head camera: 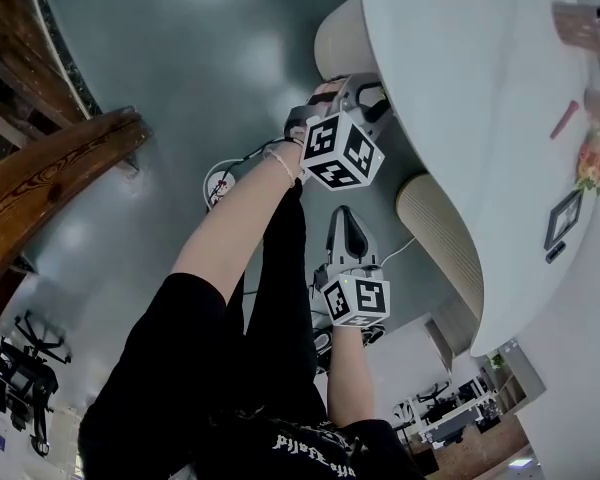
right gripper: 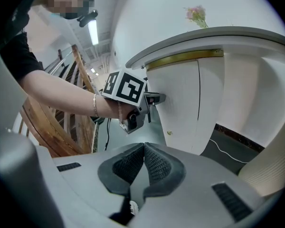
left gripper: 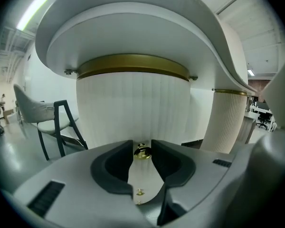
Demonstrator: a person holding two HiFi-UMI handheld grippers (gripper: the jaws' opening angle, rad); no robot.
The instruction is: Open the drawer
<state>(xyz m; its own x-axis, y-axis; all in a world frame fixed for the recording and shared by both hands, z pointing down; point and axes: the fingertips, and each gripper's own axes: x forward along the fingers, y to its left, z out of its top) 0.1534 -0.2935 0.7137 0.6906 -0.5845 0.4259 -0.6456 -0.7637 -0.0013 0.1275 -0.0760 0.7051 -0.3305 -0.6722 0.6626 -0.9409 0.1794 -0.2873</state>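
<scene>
**Left claw on the knob, drawer front flush**

On its own camera my left claw (left gripper: 142,148) pinches a small brass knob (left gripper: 143,152) between its pads. The knob sits on the drawer front (left gripper: 133,108), the ribbed white panel under the brass band (left gripper: 133,63) beneath the counter (left gripper: 133,13). The head view hides the claw tips against the ribbed pedestal (head camera: 345,38). The drawer's edges are lost in the ribbing, it looks flush, and whatever it holds is hidden. I count two brass pieces: the pinched knob and a smaller brass fitting (left gripper: 140,192) lower on the panel, too small to identify. My right claw (right gripper: 143,147) hangs back from the panel, pads pressed together and empty. Two pedestals carry the counter, the second pedestal (head camera: 435,233) nearer me. One chair (left gripper: 47,118) stands at the left.
</scene>
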